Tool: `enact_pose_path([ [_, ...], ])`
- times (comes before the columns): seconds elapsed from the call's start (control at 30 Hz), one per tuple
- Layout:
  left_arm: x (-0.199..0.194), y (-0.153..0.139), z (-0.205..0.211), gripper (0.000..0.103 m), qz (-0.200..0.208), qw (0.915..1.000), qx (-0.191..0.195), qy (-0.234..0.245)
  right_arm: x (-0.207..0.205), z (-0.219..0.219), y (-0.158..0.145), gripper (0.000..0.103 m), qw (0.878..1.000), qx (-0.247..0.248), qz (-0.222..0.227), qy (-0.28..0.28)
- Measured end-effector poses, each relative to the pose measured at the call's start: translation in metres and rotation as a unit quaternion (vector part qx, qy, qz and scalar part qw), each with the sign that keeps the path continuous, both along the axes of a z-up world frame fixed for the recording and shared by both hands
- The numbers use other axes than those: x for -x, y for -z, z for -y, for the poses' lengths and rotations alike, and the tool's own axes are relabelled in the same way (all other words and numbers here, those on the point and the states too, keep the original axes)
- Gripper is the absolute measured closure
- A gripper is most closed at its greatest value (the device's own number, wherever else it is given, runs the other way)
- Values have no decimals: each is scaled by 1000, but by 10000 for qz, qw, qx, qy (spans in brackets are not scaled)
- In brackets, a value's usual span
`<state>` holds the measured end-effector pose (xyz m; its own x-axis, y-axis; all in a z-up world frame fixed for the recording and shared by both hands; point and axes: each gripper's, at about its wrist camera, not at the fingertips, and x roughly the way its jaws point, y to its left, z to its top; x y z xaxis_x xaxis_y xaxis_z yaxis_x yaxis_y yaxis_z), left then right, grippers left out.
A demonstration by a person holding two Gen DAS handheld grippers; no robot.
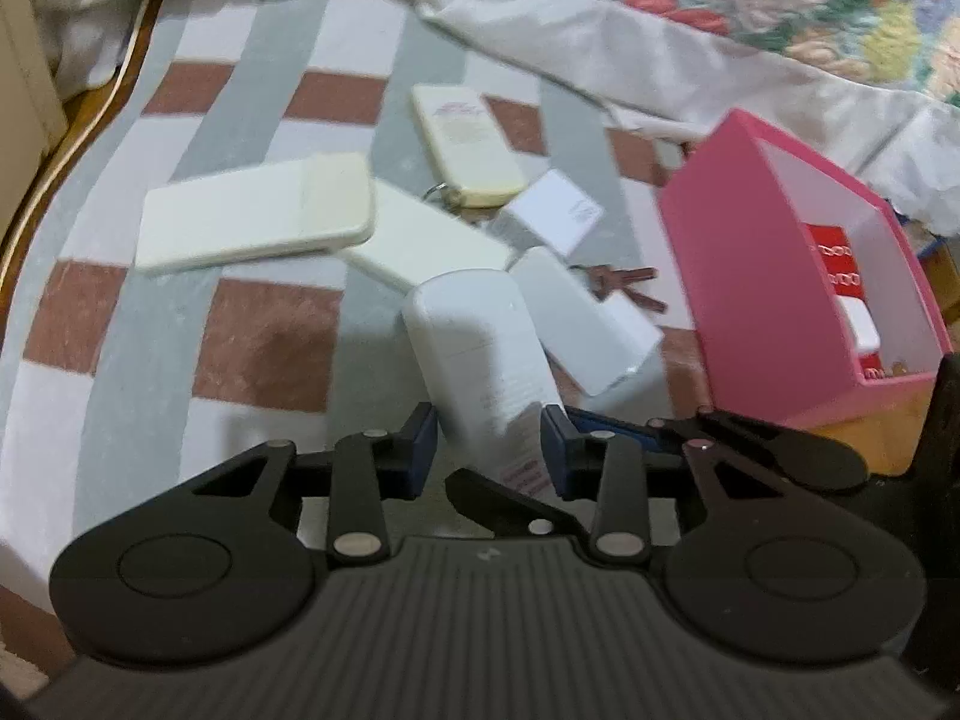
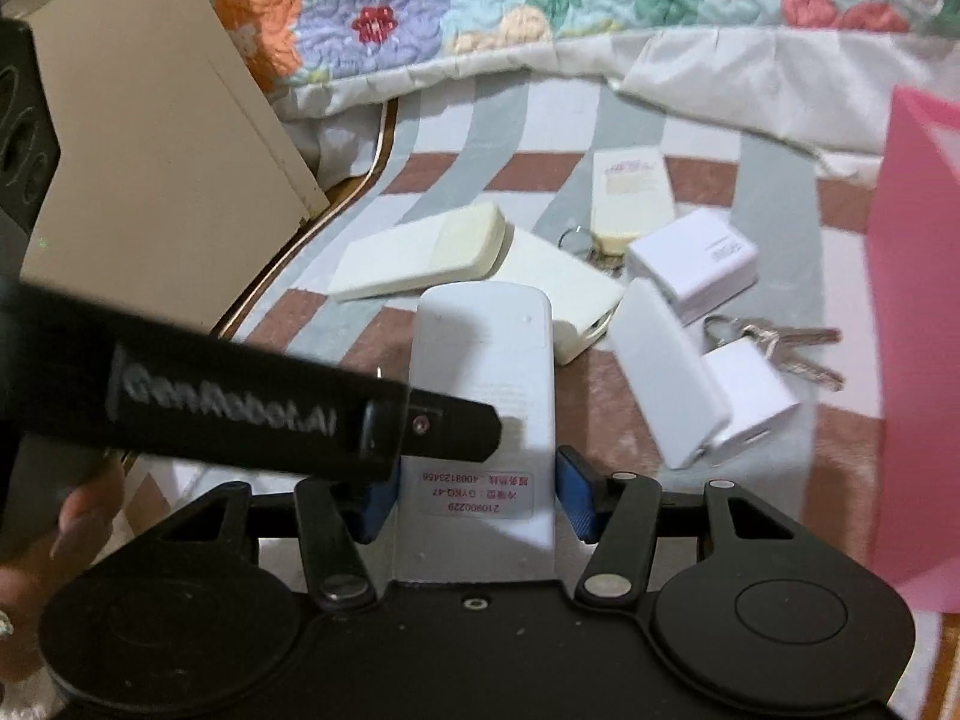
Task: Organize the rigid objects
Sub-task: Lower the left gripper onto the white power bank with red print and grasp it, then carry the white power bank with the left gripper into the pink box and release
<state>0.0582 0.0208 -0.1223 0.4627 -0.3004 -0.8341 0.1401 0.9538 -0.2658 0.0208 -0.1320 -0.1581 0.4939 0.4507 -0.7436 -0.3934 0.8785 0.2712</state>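
Crossing the white remote (image 2: 480,372), the left gripper (image 2: 414,426) hides whether the right gripper (image 2: 474,498) pinches it.

Between the matt black plastic right gripper's (image 2: 474,495) blue rubbery pads sits a smooth white plastic remote (image 2: 483,360). Beyond it: dull metal keys (image 2: 780,348), a glossy pink plastic box (image 1: 750,300), and a fuzzy checked cloth blanket (image 1: 270,348) underneath.

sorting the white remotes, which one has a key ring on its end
The small cream remote with pink print, lying farthest back on the checked blanket. A metal ring hangs from its near end; the larger white and cream remotes have none.
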Motion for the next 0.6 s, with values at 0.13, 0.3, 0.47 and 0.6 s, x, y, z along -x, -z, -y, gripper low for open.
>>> enact_pose_path([
  [0.13, 9, -20, 4, 71, 158, 9996, 212, 113, 14, 14, -26, 42, 9993, 56, 348, 79],
  [0.3, 21, -52, 18, 70, 470, 9970, 443, 423, 28, 36, -60, 42, 9973, 81, 707, 173],
  [0.47, 30, -85, 47, 70, 879, 9925, 296, 801, 41, 56, -89, 42, 9933, 96, 1078, 396],
  [0.6, 28, -110, 75, 71, 929, 9906, 218, 983, 45, 76, -110, 42, 9899, 111, 1259, 641],
])
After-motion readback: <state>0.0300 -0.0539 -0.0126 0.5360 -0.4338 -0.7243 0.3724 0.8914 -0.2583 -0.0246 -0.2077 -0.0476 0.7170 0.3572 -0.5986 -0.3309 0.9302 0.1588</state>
